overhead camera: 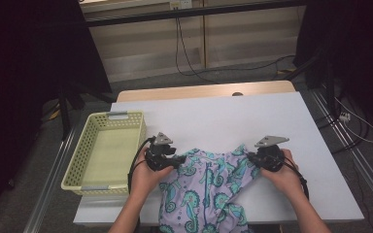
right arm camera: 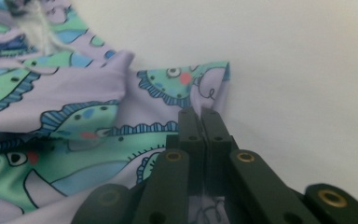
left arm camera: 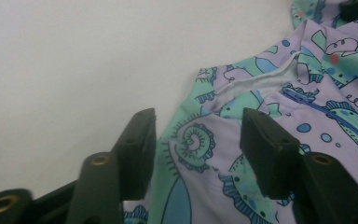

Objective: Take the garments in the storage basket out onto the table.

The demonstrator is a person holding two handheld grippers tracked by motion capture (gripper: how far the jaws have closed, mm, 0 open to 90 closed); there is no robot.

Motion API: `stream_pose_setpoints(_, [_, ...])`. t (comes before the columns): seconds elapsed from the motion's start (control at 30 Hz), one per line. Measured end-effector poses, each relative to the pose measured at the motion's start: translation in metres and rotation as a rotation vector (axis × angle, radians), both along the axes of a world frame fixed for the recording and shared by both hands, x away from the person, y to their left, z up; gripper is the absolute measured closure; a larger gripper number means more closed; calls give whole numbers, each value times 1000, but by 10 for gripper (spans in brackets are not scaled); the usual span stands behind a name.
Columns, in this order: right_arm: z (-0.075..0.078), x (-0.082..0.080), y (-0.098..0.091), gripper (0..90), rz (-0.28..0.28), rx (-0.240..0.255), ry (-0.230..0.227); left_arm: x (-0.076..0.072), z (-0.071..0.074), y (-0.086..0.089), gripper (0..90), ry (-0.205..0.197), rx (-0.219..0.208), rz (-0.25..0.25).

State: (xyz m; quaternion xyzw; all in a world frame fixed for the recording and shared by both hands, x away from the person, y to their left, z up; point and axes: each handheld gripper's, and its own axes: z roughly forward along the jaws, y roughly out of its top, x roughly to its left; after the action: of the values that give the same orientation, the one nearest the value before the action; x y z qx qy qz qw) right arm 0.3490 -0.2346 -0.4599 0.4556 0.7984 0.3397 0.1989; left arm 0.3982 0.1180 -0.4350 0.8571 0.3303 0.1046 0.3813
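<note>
Garment of lilac stretch fabric with teal seahorse print point(overhead camera: 205, 191) lies on the white table point(overhead camera: 223, 116), near edge, hanging over it. Left gripper point(left arm camera: 198, 135) has jaws apart, cloth between them, pads not pressing. Right gripper point(right arm camera: 200, 122) is clamped on the cloth's edge. Pale yellow plastic basket point(overhead camera: 88, 138) sits at left.

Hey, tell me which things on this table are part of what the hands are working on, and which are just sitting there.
In the job:
- patterned garment
- left gripper, jaws open over the garment's edge
- right gripper, shut on the garment's other edge

Lying about:
- yellow basket, left of the table
- cables on the floor behind
</note>
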Motion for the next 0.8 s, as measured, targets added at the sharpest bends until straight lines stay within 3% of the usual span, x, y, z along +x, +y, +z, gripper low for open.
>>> stream_pose_setpoints(0.1, [8, -7, -13, 897, -52, 36, -41, 4, -3, -3, 431, -8, 5, -8])
stream_pose_setpoints(0.23, [10, -23, -39, 896, -119, -29, -29, 7, -9, -5, 449, 4, 25, -5])
stream_pose_setpoints(0.27, [10, -27, -45, 881, -128, -26, -27, 7, -11, -5, 453, 11, 25, -10])
stream_pose_setpoints(0.37, [13, -33, -55, 722, -151, -21, -53, 6, -13, -5, 463, 15, 37, -10])
stream_pose_setpoints(0.43, [16, -32, -51, 615, -124, 21, -77, 7, -14, -4, 463, 12, 39, -3])
stream_pose_setpoints(0.57, [18, -27, -28, 485, -18, 42, -113, 8, -16, -1, 460, 18, 52, 16])
stream_pose_setpoints(0.7, [13, -17, -4, 434, 65, 20, -108, 7, -21, -2, 494, 37, 81, -2])
stream_pose_setpoints(0.8, [6, -6, 4, 441, 55, -40, -96, 5, -20, -3, 569, 37, 86, -11])
